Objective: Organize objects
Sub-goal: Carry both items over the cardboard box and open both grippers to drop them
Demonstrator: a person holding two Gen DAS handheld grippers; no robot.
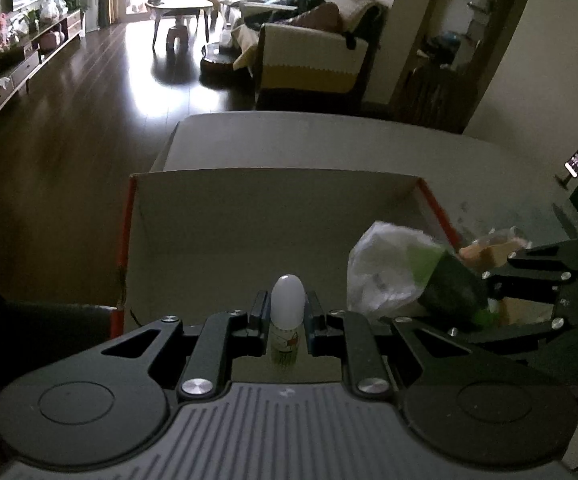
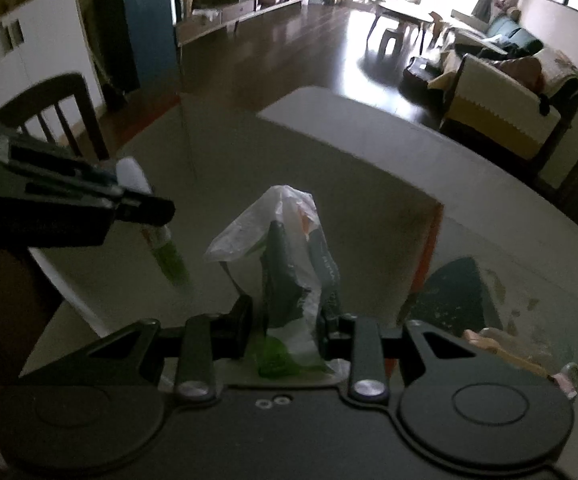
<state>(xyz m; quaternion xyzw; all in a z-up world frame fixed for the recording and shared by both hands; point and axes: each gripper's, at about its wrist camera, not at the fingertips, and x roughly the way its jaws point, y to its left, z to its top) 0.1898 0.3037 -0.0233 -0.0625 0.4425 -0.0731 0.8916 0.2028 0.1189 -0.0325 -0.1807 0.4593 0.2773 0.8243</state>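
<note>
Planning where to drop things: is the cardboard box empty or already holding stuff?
Empty as far as visible: the box shows bare floor and walls. The bottle and bag are held in the grippers.

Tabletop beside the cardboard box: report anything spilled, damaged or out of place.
The pale tabletop right of the open cardboard box carries dark specks and smudges, like crumbs or stains. Nothing looks spilled or broken. The tongs hold a white-capped bottle and a clear plastic bag above the box.

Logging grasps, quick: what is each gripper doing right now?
Left gripper: shut on the white-capped bottle.
Right gripper: shut on the plastic-wrapped packet.
</note>
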